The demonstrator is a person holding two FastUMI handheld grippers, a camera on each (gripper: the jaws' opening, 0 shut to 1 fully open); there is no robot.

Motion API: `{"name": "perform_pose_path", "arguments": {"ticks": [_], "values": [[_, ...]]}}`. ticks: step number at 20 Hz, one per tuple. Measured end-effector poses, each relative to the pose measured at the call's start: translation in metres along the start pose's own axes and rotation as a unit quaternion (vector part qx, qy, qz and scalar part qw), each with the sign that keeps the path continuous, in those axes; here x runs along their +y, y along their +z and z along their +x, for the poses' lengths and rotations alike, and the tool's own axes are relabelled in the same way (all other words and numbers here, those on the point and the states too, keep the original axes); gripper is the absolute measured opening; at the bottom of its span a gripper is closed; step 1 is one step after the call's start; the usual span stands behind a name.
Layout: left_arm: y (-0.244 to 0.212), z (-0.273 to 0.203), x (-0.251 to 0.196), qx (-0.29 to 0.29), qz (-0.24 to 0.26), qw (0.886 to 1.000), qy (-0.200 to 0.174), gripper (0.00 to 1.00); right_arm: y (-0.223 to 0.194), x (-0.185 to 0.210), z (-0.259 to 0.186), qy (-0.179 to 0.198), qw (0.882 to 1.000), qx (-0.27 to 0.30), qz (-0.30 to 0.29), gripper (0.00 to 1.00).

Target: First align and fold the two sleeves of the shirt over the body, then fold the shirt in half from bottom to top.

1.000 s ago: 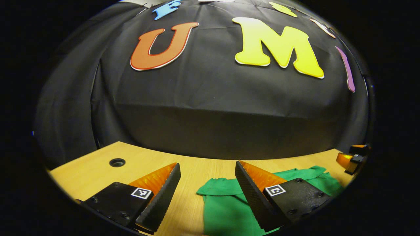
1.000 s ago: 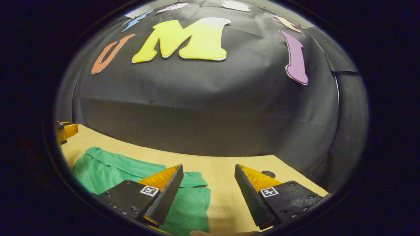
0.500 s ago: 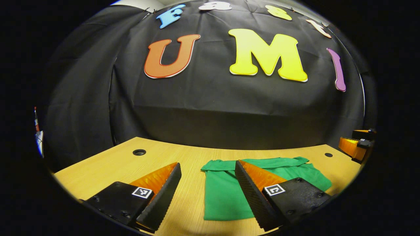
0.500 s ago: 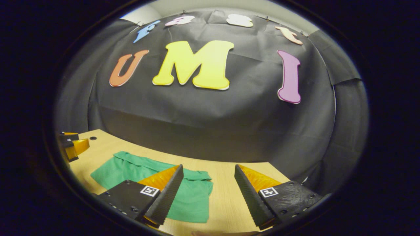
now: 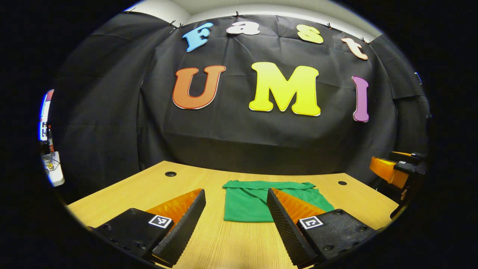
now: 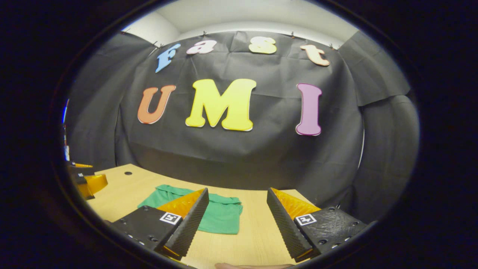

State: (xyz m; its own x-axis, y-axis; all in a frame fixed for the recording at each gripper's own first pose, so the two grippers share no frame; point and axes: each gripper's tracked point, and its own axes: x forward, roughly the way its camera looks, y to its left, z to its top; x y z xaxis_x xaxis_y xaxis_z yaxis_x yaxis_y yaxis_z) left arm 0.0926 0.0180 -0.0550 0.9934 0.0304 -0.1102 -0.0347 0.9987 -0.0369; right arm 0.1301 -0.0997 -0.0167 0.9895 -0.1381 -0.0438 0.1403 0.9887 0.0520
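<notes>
A green shirt lies folded into a compact rectangle on the wooden table, toward its far middle. In the left gripper view my left gripper is open above the table's near part, and the shirt shows between and beyond its fingers. The right gripper view shows the same shirt left of centre, partly behind one finger of my open right gripper. Nothing is held between either pair of fingers. The right gripper also appears at the right edge of the left gripper view, and the left gripper at the left edge of the right gripper view.
Two round cable holes sit near the table's far corners. The black cloth wall stands just behind the table's far edge. A fingertip peeks in at the bottom of the right gripper view.
Both grippers have pulled back from the shirt and risen, staying open. The shirt now looks smaller and farther off, lying still on the table.
</notes>
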Motion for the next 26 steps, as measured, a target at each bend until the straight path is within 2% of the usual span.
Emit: {"name": "perform_pose_path", "arguments": {"ticks": [1,2,3,4,5,7,9,13,15,16,18,23,26], "values": [[0.002,-0.017,0.003,0.000,0.000,1.000,0.006,1.00,0.004,0.001,-0.016,0.008,1.000,-0.004,0.012,0.97],[0.003,-0.033,0.001,-0.005,-0.003,1.000,0.007,1.00,0.004,-0.001,-0.033,0.013,1.000,-0.004,0.024,0.95],[0.005,-0.047,-0.003,-0.012,-0.006,1.000,0.004,0.95,0.001,-0.007,-0.045,0.013,0.999,-0.004,0.037,0.95],[0.005,-0.060,-0.007,-0.015,-0.008,1.000,0.001,1.00,-0.004,-0.013,-0.057,0.014,0.999,0.000,0.044,0.96],[0.003,-0.071,-0.009,-0.013,-0.002,1.000,0.001,1.00,-0.012,-0.018,-0.070,0.016,0.999,0.006,0.042,0.95],[0.010,-0.094,-0.012,-0.010,0.018,1.000,0.004,1.00,-0.029,-0.034,-0.086,0.009,1.000,0.020,-0.001,0.93],[0.020,-0.112,-0.017,-0.030,0.029,0.999,0.004,1.00,-0.044,-0.049,-0.103,0.000,0.999,0.032,-0.025,0.96],[0.015,-0.129,-0.057,-0.034,0.053,0.997,-0.039,1.00,-0.057,-0.040,-0.140,0.033,0.999,0.029,-0.031,0.95],[0.013,-0.132,-0.066,-0.036,0.052,0.997,-0.042,1.00,-0.052,-0.036,-0.147,0.042,0.998,0.014,-0.051,0.96],[0.012,-0.133,-0.070,-0.035,0.052,0.997,-0.044,1.00,-0.048,-0.036,-0.148,0.042,0.997,0.005,-0.058,0.93],[0.013,-0.134,-0.073,-0.036,0.055,0.997,-0.046,1.00,-0.045,-0.036,-0.149,0.043,0.998,-0.004,-0.054,0.97],[0.014,-0.129,-0.062,-0.040,0.040,0.998,-0.033,1.00,-0.056,-0.034,-0.145,0.049,0.998,0.013,-0.044,0.93],[0.007,-0.125,-0.067,-0.025,0.032,0.998,-0.046,1.00,-0.061,-0.027,-0.144,0.061,0.997,0.019,-0.045,0.95]]}}
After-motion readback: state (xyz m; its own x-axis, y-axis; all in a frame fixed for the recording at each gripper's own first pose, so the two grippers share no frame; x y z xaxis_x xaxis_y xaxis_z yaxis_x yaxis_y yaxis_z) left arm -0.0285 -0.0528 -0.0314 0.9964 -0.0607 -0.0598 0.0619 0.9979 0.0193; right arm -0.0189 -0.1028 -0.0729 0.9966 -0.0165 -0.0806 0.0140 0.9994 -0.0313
